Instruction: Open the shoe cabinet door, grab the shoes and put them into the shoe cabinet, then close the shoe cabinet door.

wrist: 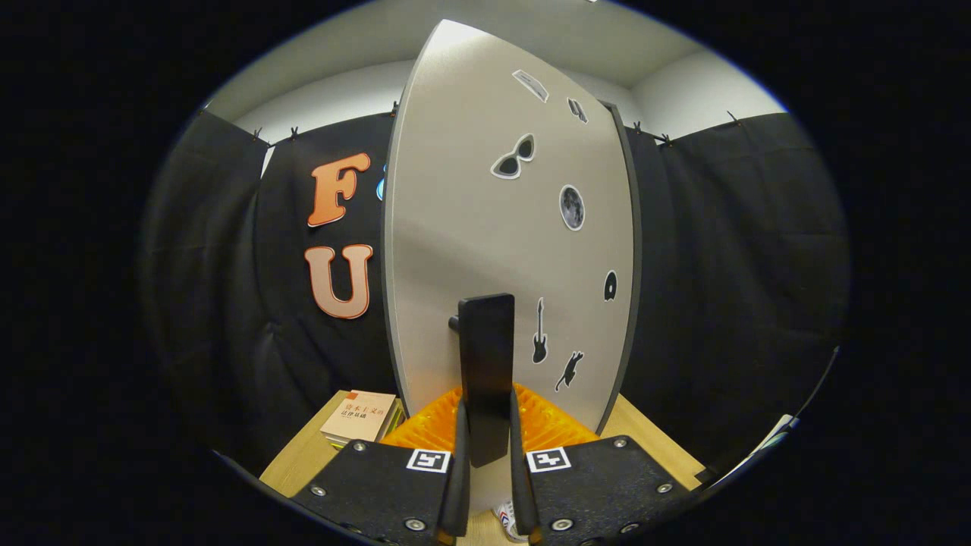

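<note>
The shoe cabinet door is a tall pale grey panel with several small stickers, standing close in front of me and swung partly open. Its black bar handle stands upright between my fingers, and my gripper is shut on it, both fingers pressing its sides. Below the fingers a small bit of a shoe shows on the wooden surface.
A stack of books lies on the wooden table to the left of the fingers. Black cloth walls close in on both sides behind the door.
</note>
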The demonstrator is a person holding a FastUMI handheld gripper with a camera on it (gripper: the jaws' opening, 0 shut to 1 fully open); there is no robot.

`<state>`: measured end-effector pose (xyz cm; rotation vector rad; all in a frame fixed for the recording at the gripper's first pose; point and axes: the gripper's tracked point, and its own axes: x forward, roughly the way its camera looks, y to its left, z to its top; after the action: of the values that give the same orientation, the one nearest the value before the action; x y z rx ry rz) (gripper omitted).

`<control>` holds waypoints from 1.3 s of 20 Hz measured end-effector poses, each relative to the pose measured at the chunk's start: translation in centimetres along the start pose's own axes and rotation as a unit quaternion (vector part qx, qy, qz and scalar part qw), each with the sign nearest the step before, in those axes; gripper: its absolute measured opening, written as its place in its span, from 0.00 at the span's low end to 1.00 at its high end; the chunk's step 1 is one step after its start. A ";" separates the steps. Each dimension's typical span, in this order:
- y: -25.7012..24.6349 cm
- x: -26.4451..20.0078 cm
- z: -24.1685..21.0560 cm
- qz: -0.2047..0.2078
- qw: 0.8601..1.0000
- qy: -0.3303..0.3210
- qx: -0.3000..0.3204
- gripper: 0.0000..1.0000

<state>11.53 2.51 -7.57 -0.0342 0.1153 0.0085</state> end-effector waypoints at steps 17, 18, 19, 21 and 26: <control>-7.6 -4.0 -0.8 0.104 0.994 -0.017 0.011 0.22; -8.0 -4.2 -0.9 0.106 0.994 -0.018 0.012 0.22; -8.4 -4.4 -1.0 0.109 0.994 -0.019 0.014 0.22; -9.6 -4.4 -0.9 0.109 0.994 -0.022 0.017 0.22; -12.3 -5.0 -1.2 0.097 0.995 -0.029 0.024 0.22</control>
<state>6.52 -9.89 -7.77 0.0249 0.0613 0.2002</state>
